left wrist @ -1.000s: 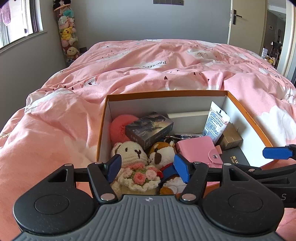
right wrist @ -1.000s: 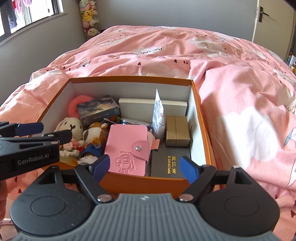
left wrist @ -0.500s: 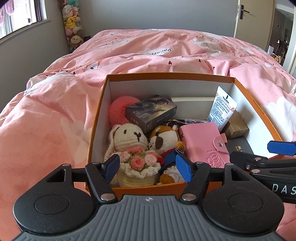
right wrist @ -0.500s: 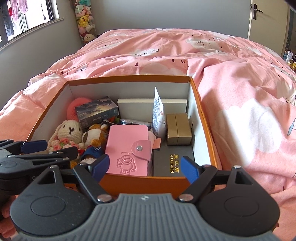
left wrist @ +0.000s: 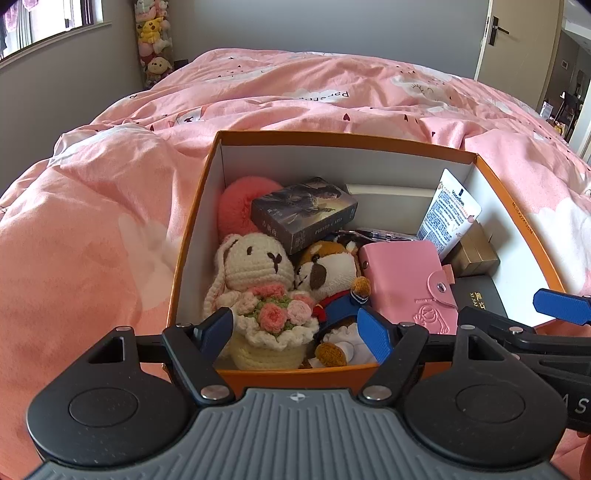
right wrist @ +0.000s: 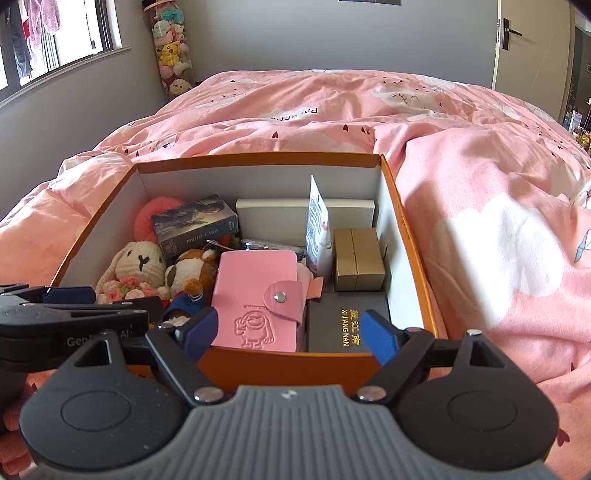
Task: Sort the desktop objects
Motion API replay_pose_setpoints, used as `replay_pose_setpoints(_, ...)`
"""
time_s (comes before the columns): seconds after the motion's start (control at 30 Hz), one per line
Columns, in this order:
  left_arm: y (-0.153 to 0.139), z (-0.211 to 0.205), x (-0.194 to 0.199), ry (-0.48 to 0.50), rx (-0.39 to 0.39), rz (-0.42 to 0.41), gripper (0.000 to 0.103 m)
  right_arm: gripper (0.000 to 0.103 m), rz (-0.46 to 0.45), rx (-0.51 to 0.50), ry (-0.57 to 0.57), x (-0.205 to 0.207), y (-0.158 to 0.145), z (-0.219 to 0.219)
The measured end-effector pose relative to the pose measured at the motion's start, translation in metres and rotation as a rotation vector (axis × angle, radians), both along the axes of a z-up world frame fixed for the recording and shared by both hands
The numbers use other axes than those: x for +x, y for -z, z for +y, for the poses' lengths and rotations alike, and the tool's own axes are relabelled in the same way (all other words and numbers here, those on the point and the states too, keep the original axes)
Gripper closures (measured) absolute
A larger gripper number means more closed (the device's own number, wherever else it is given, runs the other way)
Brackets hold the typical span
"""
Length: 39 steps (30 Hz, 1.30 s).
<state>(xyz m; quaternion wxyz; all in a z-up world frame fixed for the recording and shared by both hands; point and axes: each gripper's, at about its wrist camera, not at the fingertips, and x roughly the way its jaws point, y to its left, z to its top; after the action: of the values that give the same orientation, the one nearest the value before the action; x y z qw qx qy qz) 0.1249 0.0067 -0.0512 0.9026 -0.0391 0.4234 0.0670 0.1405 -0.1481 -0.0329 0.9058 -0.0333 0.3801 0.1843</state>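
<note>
- An orange box [left wrist: 192, 236] with white inner walls is set on a bed covered by a pink duvet [left wrist: 92, 229]; the sorted things are all seen inside it.
- One crocheted rabbit [left wrist: 255, 266] holding a knitted bouquet is placed at the near left of the box, with one brown-and-white plush dog [left wrist: 328, 273] touching it on the right.
- One pink pompom [left wrist: 236, 203] is found behind the rabbit, and one dark photo-card box [left wrist: 303, 214] is leaned over it.
- One pink card wallet [right wrist: 255, 299] is laid in the middle, snapped shut, beside one black box with gold lettering [right wrist: 343, 325] at the near right.
- One gold box [right wrist: 358, 258] is set behind the black one, one white tube [right wrist: 317, 229] is stood upright beside it, and one flat white box [right wrist: 273, 214] is propped along the far wall.
- The left tool [left wrist: 295, 332] is held over the near edge, above the rabbit and dog; its jaws are opening, and nothing is pressed by the pads.
- The right tool [right wrist: 288, 332] is held released at the near wall, over the wallet and black box, gripping nothing.
- A hanging column of plush toys [right wrist: 170, 48] is seen in the far corner by a window [right wrist: 55, 33]; a door [right wrist: 532, 40] is seen at the far right.
</note>
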Motion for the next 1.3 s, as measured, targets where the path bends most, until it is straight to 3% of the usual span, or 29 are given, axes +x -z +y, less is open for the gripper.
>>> replay_pose_setpoints(1.3,0.0025,0.0016,0.0007,-0.006,-0.011,0.016,0.015,0.017,0.000,-0.007,0.000,0.0006,0.0026,-0.0010)
